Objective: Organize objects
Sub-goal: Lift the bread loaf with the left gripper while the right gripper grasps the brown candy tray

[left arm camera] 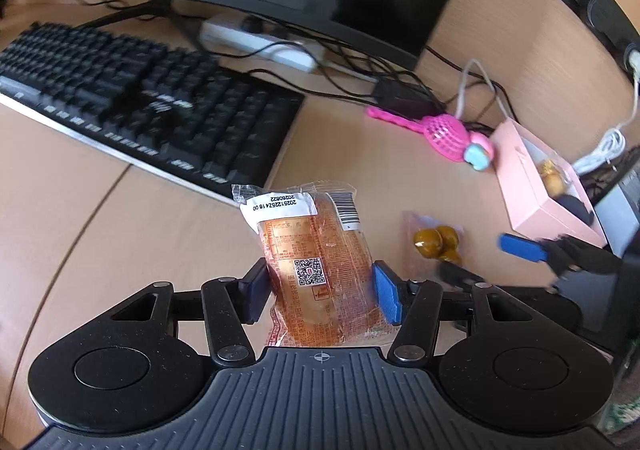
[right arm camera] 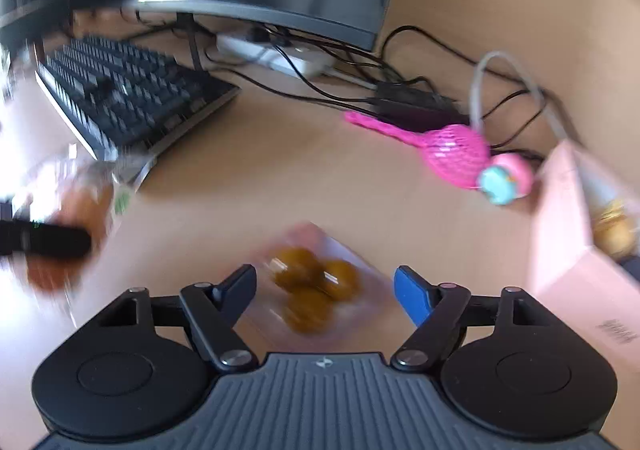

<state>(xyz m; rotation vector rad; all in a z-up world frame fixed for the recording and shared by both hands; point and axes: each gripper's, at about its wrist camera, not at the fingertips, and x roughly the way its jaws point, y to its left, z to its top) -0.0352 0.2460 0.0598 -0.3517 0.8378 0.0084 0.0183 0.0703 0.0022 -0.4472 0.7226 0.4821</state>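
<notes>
Left wrist view: left gripper (left arm camera: 320,292) clamps orange crinkly snack packet (left arm camera: 316,250); right gripper (right arm camera: 325,290), jaws apart, straddles clear pouch of brown balls (right arm camera: 316,286); slippery film may skid aside.

My right gripper (right arm camera: 325,286) hangs over a clear packet of brown sweets (right arm camera: 316,286) on the worktop (right arm camera: 280,177) — fingers (right arm camera: 412,296) either side, not pressing. Beyond lie a pink brush (right arm camera: 436,147), a pink box (right arm camera: 568,250) at right, and the keyboard (right arm camera: 128,93) at left — all blurred.
</notes>
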